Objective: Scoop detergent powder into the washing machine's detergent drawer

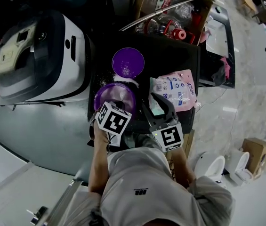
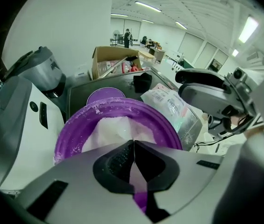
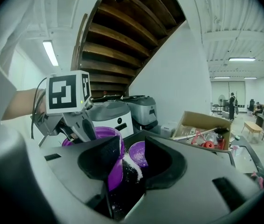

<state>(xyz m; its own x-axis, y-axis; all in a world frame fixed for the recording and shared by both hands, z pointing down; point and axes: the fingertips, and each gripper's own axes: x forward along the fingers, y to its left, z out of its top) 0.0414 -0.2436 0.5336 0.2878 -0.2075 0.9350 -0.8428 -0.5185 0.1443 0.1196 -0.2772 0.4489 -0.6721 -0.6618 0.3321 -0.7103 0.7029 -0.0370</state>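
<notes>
Clenched on the near rim of the probably light purple tub (image 2: 68, 134), the left gripper (image 2: 134, 143) should keep it level, its loose powder (image 2: 113, 127) likely spilling easily; the right gripper (image 3: 132, 148) beside it gapes empty.

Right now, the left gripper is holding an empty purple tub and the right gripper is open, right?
Not empty: the left gripper view shows white powder heaped in the purple tub that the left gripper holds. The right gripper is open, as you said.
</notes>
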